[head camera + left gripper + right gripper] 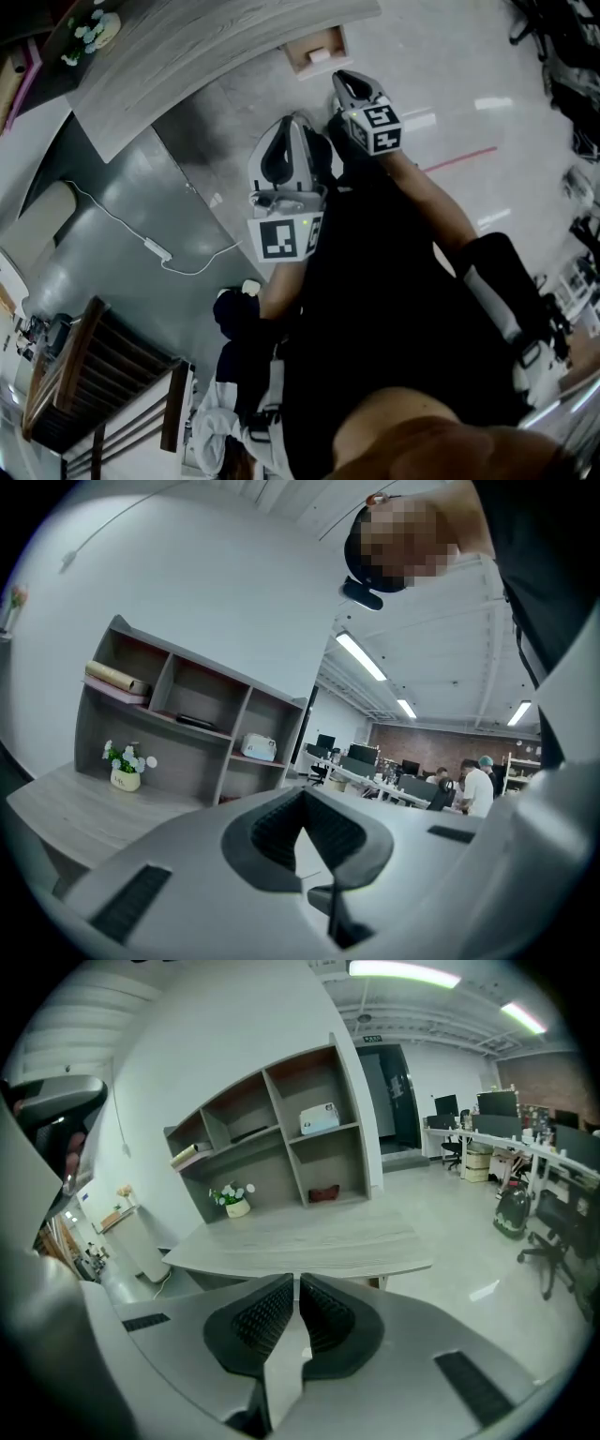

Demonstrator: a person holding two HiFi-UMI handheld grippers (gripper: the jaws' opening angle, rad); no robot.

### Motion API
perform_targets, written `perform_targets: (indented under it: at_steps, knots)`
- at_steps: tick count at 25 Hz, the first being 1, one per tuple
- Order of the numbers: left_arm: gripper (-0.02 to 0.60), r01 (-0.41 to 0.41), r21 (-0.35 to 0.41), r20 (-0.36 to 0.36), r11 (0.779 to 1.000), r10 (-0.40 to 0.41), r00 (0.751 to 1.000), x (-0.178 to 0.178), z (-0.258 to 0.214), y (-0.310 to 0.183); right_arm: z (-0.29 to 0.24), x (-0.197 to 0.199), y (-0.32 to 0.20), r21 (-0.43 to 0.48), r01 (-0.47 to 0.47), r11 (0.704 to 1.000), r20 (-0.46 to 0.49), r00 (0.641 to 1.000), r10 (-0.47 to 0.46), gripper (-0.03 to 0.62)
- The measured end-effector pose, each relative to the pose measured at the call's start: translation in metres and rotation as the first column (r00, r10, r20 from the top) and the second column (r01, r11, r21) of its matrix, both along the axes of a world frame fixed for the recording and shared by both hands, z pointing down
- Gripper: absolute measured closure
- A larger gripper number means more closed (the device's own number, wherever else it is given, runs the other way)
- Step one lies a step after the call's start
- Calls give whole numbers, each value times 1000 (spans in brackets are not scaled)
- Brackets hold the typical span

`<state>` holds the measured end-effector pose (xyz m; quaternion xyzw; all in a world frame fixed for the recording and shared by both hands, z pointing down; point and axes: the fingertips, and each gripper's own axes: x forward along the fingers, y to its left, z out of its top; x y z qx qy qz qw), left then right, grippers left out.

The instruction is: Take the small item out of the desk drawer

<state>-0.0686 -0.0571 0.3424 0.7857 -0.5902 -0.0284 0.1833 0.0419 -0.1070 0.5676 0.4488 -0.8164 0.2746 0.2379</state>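
Observation:
In the head view a grey wood-grain desk runs across the top. At its near edge sits an open, light wooden drawer with a small pink item inside. My right gripper is held just below the drawer, shut and empty. The left gripper hangs lower, close to my body, its pads meeting at the tips with nothing between them. The right gripper points at the desk from some distance. The left gripper faces the desk's end.
An open shelf unit stands on the desk with a small flower pot beside it. A white cable and power strip lie on the floor at left. A wooden slatted frame stands at bottom left. Office chairs and desks fill the right.

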Motion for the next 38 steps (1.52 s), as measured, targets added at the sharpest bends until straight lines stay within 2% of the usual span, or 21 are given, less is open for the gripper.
perform_targets:
  at_steps: [2, 6, 17, 22, 31, 38]
  knots:
    - [585, 16, -6, -7, 1000, -16, 1000, 0, 3, -7, 16, -2, -8, -23, 11, 1000, -9, 1000, -12, 584]
    - [584, 30, -35, -12, 999, -30, 999, 2, 13, -18, 51, -2, -19, -85, 32, 996, -45, 998, -35, 511]
    - [584, 49, -77, -29, 996, -51, 998, 6, 30, -42, 156, 2, -40, -251, 26, 968, -163, 984, -69, 445]
    - [584, 47, -93, -33, 995, -50, 998, 8, 36, -53, 204, 8, -40, -337, 15, 942, -214, 973, -92, 431]
    - [584, 65, -127, -40, 990, -70, 997, 4, 54, -68, 264, 13, -42, -420, -16, 908, -279, 954, -112, 391]
    - [584, 85, -148, -41, 985, -92, 995, -4, 67, -75, 301, 6, -34, -524, -25, 852, -261, 956, -133, 372]
